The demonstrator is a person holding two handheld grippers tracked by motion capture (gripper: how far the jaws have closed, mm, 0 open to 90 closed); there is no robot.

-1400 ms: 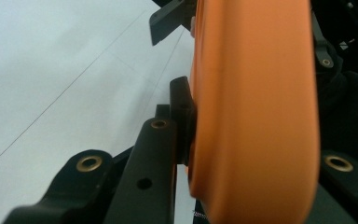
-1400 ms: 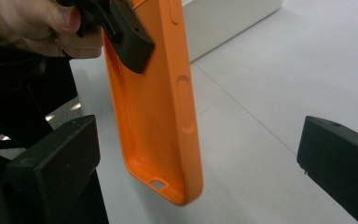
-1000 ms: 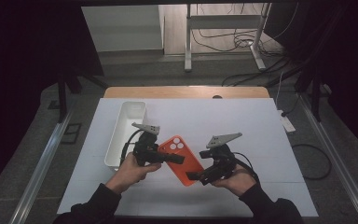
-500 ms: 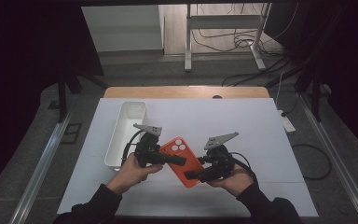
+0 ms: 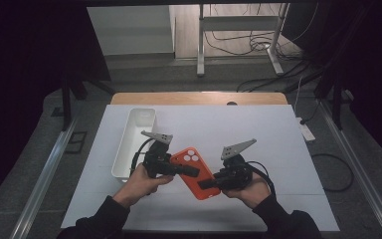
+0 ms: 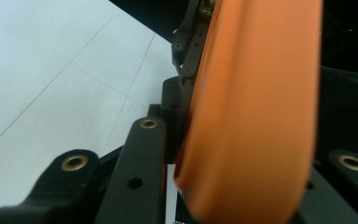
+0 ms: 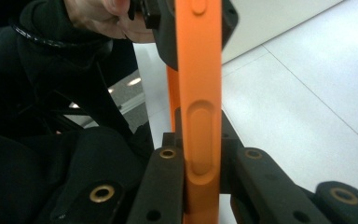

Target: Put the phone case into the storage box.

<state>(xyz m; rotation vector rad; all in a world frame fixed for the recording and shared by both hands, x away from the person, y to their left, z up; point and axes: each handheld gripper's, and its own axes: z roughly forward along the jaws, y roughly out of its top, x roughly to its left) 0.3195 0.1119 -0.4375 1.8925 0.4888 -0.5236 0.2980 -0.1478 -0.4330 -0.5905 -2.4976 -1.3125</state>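
An orange phone case with camera holes at its upper end is held just above the white table, between both grippers. My left gripper is shut on its upper left part; in the left gripper view the case's edge sits blurred between the jaws. My right gripper is shut on its lower right part. In the right gripper view the case's side with its button strip stands upright between the jaws, with the other gripper and a hand beyond it.
A white rectangular bin stands on the table's left side, just left of my left gripper. A wooden strip runs along the table's far edge. Cables and a metal stand lie on the floor beyond.
The case and both grippers have shifted slightly down and toward the person; both grips have held.
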